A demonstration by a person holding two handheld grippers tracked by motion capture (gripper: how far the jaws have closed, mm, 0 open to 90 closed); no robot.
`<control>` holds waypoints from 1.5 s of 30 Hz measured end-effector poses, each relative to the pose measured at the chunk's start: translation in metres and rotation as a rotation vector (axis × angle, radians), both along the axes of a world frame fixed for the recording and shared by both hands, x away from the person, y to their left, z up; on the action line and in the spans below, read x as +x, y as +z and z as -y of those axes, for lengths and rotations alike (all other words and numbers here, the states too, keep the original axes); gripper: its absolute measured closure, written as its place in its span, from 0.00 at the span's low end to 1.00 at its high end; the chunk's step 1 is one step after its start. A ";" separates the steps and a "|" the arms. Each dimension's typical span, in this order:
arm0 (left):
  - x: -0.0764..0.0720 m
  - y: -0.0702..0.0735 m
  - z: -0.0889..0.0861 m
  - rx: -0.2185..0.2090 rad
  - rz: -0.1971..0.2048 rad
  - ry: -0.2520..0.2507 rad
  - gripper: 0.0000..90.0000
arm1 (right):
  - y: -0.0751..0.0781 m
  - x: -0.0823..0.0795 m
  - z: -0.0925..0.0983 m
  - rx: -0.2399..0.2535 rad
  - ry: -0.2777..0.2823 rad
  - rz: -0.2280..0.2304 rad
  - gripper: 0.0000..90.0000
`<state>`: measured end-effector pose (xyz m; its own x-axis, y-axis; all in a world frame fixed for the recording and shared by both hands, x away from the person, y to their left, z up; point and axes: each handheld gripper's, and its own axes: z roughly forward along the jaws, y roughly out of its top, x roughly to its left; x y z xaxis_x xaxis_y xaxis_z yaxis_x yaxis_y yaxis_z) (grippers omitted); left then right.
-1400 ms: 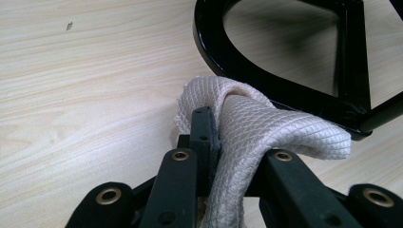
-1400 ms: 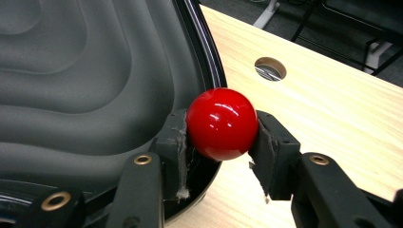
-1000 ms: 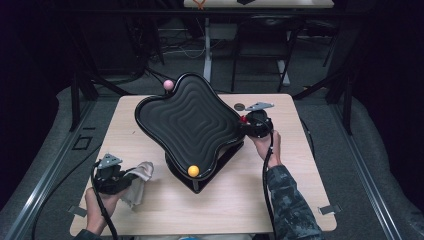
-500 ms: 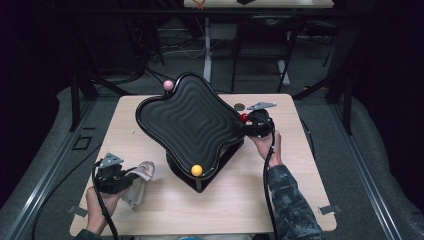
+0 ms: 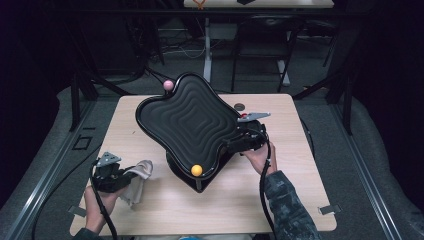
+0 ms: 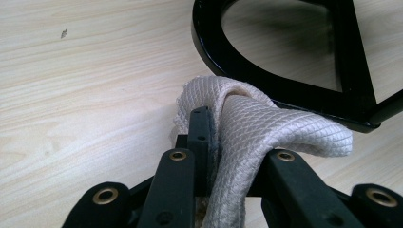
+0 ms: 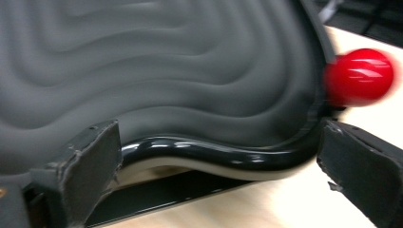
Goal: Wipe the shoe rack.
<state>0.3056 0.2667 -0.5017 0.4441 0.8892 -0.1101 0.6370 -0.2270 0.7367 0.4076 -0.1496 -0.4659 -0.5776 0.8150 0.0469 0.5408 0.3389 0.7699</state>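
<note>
Cloth point(image 6: 266, 128) pinched between the left gripper's point(image 5: 111, 172) jaws, which are almost pressed together on a fold; the free end drapes over the right-hand finger point(image 6: 304, 185), just short of the stand's black base point(image 6: 285, 88) ahead. Judgement: cloth is held ready for wiping the tray.

Right gripper point(image 7: 214, 175) has its jaws spread wide (they have just been opening), and the glossy rim of the black rippled tray point(image 7: 199, 154) lies between the fingers point(image 7: 90, 161) without either pad pressing it. Red knob point(image 7: 361, 76) sits just above the right-hand finger. Likely a release after tilting or steadying the tray. In the high view the tray leans on its stand.
</note>
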 end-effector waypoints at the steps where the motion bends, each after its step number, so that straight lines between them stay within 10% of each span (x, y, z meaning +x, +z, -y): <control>1: 0.000 0.000 0.000 0.000 0.000 0.000 0.88 | 0.000 -0.003 -0.003 0.008 0.011 -0.014 0.00; 20: 0.008 -0.001 0.002 0.000 -0.010 -0.022 0.87 | 0.002 -0.062 -0.059 0.064 0.254 -0.051 0.02; 34: 0.012 -0.002 0.003 -0.006 -0.023 -0.028 0.87 | -0.003 -0.081 -0.083 0.048 0.359 -0.054 0.56; 45: 0.014 -0.003 0.004 -0.007 -0.028 -0.036 0.87 | -0.001 -0.080 -0.075 0.016 0.359 -0.058 0.66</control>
